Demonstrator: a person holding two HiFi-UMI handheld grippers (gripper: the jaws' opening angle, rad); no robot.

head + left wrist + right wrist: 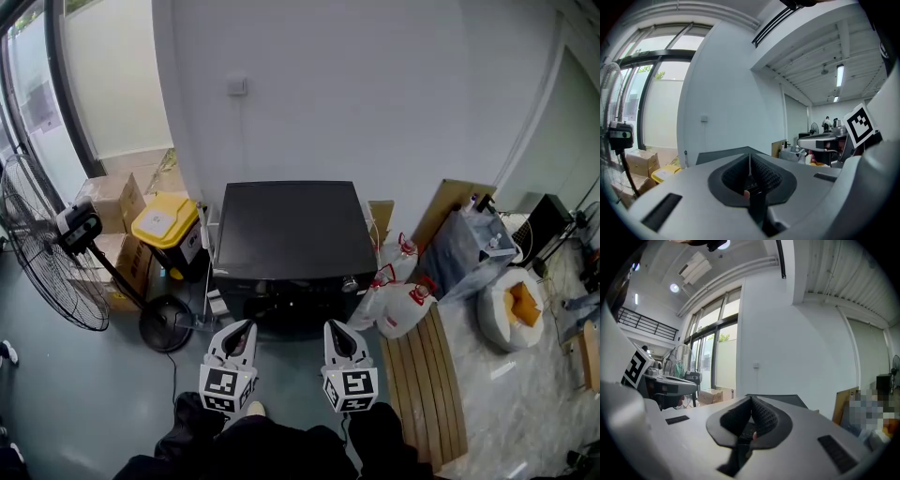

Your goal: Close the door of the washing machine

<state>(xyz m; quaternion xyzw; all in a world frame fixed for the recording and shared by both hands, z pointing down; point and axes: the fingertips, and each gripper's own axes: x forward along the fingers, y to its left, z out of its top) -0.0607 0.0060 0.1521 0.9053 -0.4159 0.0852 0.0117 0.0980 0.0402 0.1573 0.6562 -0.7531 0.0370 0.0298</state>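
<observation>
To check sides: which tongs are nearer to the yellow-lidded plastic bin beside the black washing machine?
Left. The left tongs are below and right of the yellow-lidded plastic bin in the head view; the right tongs are farther right, before the black washing machine.

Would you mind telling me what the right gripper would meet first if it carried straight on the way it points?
Most likely the front of the black washing machine: the right gripper, jaws together, aims at it with nothing visible between. The remaining gap is hard to judge.

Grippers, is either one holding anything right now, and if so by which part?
Nothing is held: the left gripper and the right gripper are both shut and empty.
</observation>
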